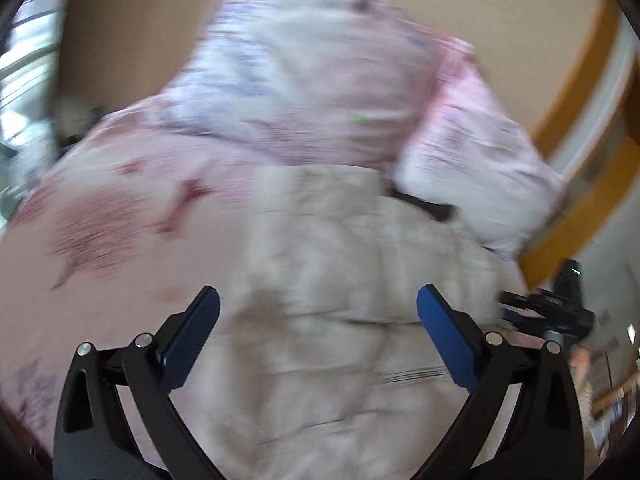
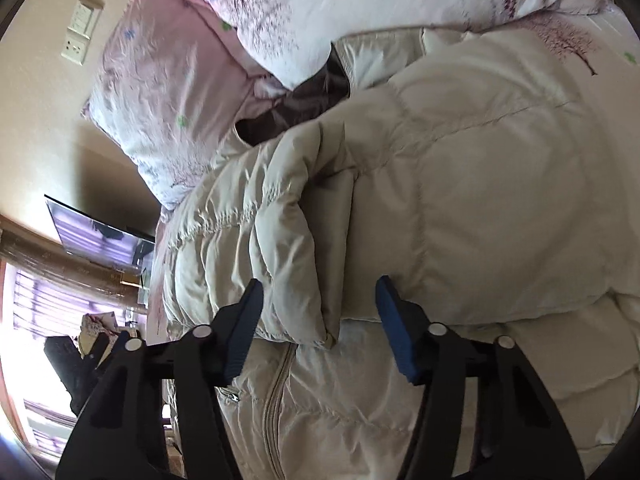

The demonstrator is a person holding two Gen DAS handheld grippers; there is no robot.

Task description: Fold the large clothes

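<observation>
Bed (image 2: 592, 20); jacket (image 2: 460, 184) between right hand-held gripper (image 2: 320, 308).

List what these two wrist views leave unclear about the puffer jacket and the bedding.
- Left wrist view: motion blur smears the cream puffer jacket and the floral quilt; seams and pattern are unreadable.
- Right wrist view: the jacket's lower part is cut off by the frame and the right gripper.
- Right wrist view: the dark lining is partly hidden by the pillow.

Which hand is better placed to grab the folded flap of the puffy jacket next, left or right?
Right. The right tongs already straddle the folded flap's edge of the cream jacket. The left tongs stand wide open above flat jacket fabric, with no edge between them.
</observation>
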